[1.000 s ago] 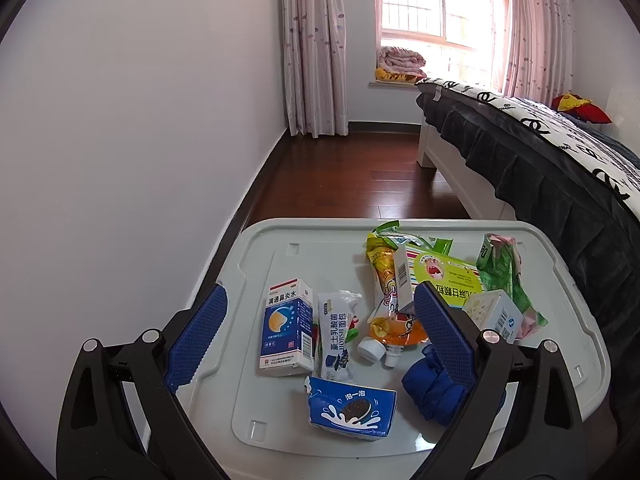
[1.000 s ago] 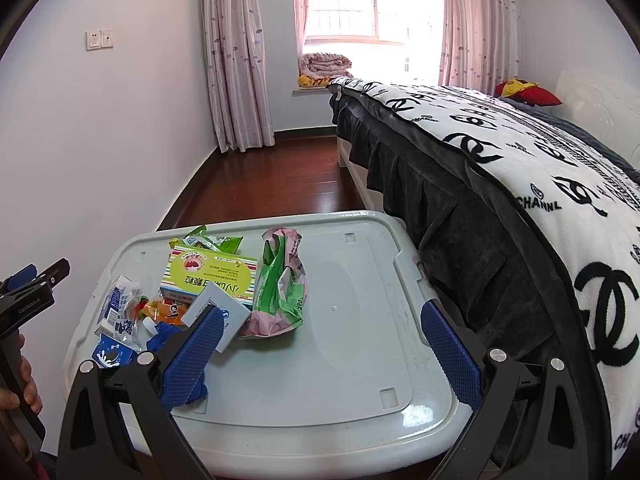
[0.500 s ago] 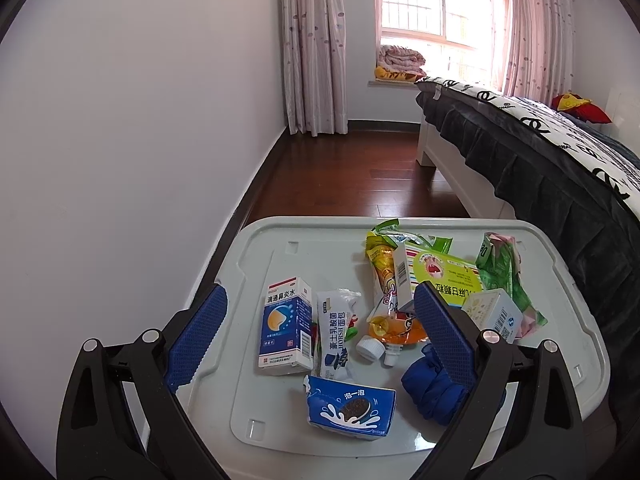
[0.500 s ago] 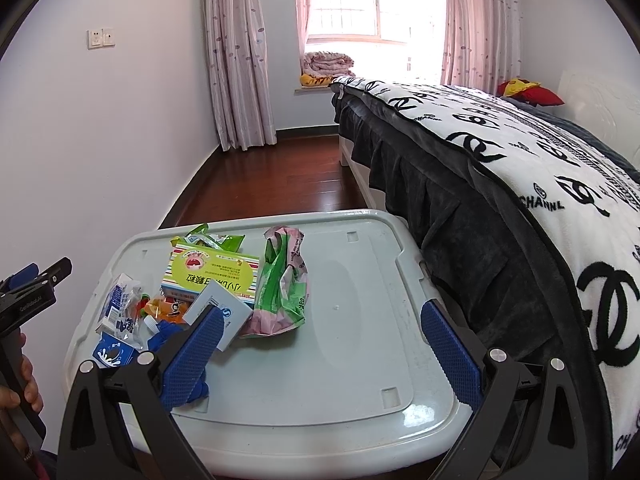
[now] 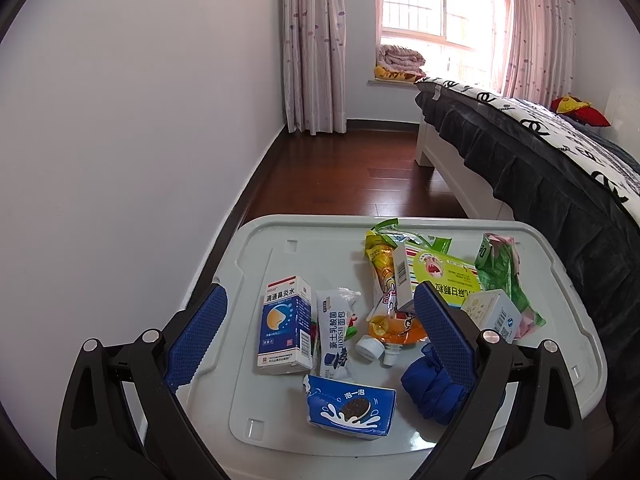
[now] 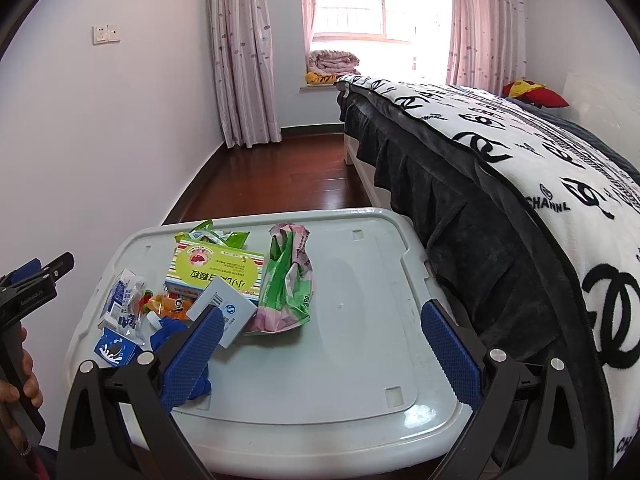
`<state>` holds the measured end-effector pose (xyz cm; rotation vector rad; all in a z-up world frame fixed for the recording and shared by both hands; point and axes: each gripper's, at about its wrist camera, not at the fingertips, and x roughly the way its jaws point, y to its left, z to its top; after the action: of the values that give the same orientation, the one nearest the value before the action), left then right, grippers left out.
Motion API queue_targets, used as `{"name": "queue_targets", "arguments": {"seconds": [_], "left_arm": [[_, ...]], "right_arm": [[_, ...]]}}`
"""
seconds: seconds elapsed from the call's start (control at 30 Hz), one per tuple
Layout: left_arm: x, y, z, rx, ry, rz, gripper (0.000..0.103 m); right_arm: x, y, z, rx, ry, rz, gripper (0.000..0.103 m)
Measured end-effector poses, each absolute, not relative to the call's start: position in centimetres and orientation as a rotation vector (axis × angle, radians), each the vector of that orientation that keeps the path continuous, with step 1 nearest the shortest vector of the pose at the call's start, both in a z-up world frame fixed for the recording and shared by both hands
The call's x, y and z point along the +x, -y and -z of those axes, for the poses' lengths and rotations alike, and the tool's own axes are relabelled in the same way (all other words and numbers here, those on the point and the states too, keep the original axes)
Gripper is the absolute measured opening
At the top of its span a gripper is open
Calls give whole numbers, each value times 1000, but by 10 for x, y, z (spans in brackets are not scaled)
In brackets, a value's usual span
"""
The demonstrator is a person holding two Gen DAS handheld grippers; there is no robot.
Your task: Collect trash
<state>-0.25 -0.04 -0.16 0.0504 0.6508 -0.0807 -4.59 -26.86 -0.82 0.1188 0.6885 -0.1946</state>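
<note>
Trash lies scattered on a pale grey plastic lid [image 5: 280, 256] [image 6: 360, 344]. In the left wrist view I see a blue-and-white medicine box [image 5: 285, 326], a white bread wrapper [image 5: 335, 330], a blue cookie carton [image 5: 351, 406], a crumpled blue bag [image 5: 430, 390], a green-and-yellow box [image 5: 440, 276] [image 6: 218, 266] and a green-pink plastic bag [image 5: 502, 264] [image 6: 290, 276]. My left gripper [image 5: 320, 332] hangs open above the near side of the pile, holding nothing. My right gripper [image 6: 320, 348] is open over the bare right half of the lid.
A bed [image 6: 520, 168] with a black-and-white blanket stands close along the lid's right side. A white wall [image 5: 120, 140] runs along the left. Dark wood floor [image 5: 352, 176] stretches to curtains and a window. A hand [image 6: 16, 392] holds the left gripper's handle.
Both views drift very slightly; the items on the lid have not moved and both grippers stay open.
</note>
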Motion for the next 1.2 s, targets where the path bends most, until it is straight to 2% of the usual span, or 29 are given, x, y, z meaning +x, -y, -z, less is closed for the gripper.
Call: {"name": "queue_targets", "arguments": {"seconds": [0.2, 0.4, 0.53, 0.8, 0.87, 0.9, 0.93, 1.03, 1.2], "left_arm": [[1, -14, 0, 10, -653, 73, 92], [2, -27, -2, -14, -646, 64, 92], [3, -39, -3, -36, -653, 64, 92], [1, -71, -6, -87, -646, 45, 92], [1, -78, -7, -102, -650, 42, 92], [1, -82, -7, -112, -651, 42, 92], [1, -85, -7, -120, -653, 43, 92], [1, -91, -7, -134, -660, 45, 92], [-1, -93, -3, -130, -668, 78, 92]], "right_arm": [[-42, 256, 15, 111, -718, 106, 97], [-24, 216, 34, 95, -839, -84, 97], [0, 175, 65, 93, -970, -205, 97], [46, 119, 122, -67, -1092, -165, 96], [53, 115, 134, -70, -1135, -153, 88], [54, 115, 137, -68, -1161, -144, 72], [55, 115, 141, -66, -1179, -122, 61], [51, 118, 136, -31, -1163, -127, 55], [29, 122, 110, 4, -1119, -175, 53]]}}
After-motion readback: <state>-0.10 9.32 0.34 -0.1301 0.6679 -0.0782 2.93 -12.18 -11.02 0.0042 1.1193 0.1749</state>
